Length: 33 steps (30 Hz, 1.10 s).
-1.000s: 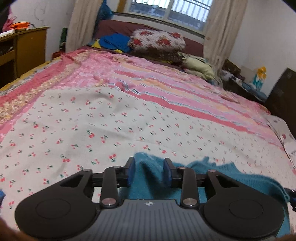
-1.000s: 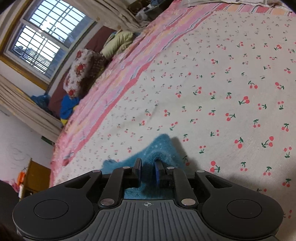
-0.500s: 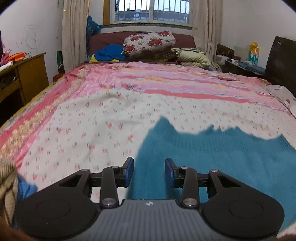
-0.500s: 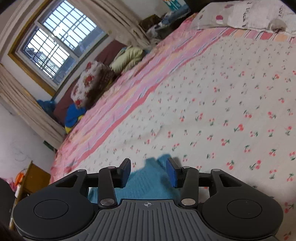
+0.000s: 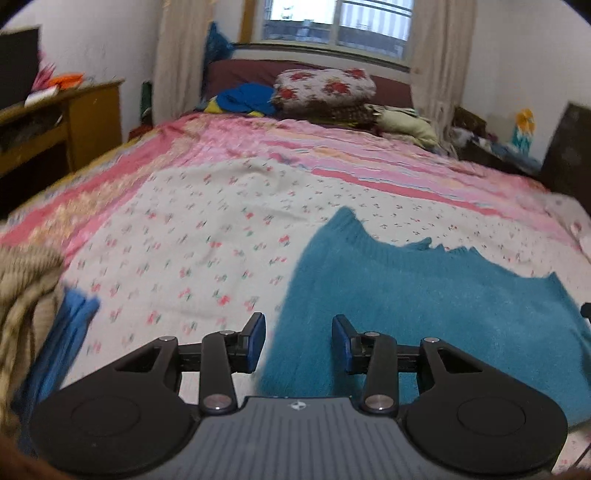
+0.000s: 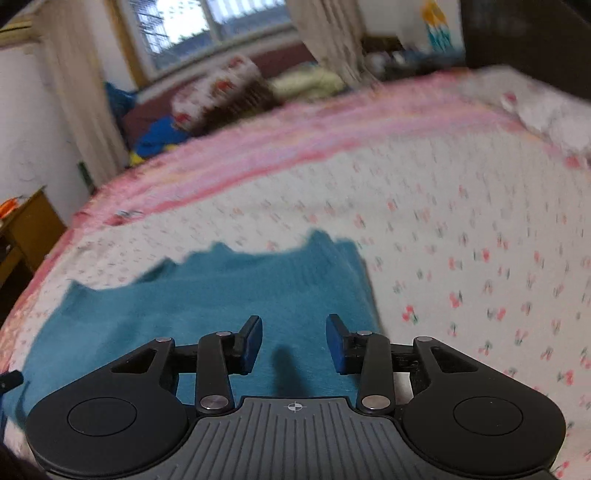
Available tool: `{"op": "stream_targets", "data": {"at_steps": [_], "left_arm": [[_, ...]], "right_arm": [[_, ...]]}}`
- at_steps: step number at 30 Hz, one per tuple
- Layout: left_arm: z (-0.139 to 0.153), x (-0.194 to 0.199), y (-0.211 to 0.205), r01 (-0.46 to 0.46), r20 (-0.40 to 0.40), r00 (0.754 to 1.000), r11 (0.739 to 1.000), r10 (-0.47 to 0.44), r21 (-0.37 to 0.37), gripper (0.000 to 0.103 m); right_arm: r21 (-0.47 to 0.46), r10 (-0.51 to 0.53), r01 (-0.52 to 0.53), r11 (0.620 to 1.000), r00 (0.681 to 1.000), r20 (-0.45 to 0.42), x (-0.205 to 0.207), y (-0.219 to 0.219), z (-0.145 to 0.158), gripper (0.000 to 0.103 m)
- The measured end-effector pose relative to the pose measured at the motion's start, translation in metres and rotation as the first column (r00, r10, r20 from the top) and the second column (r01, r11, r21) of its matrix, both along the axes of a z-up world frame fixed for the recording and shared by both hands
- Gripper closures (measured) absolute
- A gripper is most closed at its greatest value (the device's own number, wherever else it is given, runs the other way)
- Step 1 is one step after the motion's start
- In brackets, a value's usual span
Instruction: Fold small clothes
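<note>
A teal sweater (image 5: 424,295) lies spread flat on the bed (image 5: 221,229), on a white sheet printed with small cherries, with a pink striped cover beyond it toward the window (image 5: 336,22). The left tongs (image 5: 298,339) hang just above the sweater's near left edge, spread wide with nothing between the blue pads (image 5: 256,341); the left pad sits over the sheet and the right one over the knit. In the right wrist view the sweater (image 6: 207,295) fills the lower left of the picture, its far edge jagged and its right side ending in a raised corner. The right tongs (image 6: 294,341) are also spread wide and hold nothing, poised over the sweater's right part, with a narrow dark shadow on the knit between the pads (image 6: 336,345). Whether either pair touches the cloth cannot be told. To the left of the left tongs, at the bed's edge, lies a heap of tan knitted fabric (image 5: 26,288) with a folded blue garment (image 5: 70,325) beside it. At the head of the bed a flowered pillow (image 5: 325,88) rests on darker bedding, next to a blue and yellow bundle (image 5: 243,99). A wooden desk (image 5: 85,118) stands against the left wall, and curtains (image 5: 177,55) hang on both sides of the window. The right wrist view is blurred.
</note>
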<state>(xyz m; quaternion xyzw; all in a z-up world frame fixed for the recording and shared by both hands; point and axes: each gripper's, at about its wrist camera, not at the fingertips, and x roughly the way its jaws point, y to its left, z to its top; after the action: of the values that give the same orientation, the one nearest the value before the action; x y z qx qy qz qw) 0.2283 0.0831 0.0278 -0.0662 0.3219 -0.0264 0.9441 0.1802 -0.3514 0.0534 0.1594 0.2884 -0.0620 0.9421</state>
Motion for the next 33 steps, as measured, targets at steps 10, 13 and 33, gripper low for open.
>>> {"op": "stream_targets", "data": {"at_steps": [10,13,33], "left_arm": [[-0.011,-0.013,0.021,-0.055,-0.033,0.998,0.989,0.051,-0.138,0.056],[-0.012,-0.014,0.029,-0.038,-0.037,0.999,0.981,0.031,-0.188,0.056],[-0.022,-0.014,0.056,-0.035,-0.063,0.998,0.929,0.012,-0.368,0.054]], "right_arm": [[-0.017,0.214,-0.215,0.976,0.976,-0.048,-0.004,0.067,-0.021,0.067],[-0.015,0.215,-0.215,0.976,0.976,-0.041,-0.007,0.069,-0.022,0.067],[-0.062,0.327,-0.327,0.943,0.945,-0.022,-0.006,0.117,-0.018,0.071]]}}
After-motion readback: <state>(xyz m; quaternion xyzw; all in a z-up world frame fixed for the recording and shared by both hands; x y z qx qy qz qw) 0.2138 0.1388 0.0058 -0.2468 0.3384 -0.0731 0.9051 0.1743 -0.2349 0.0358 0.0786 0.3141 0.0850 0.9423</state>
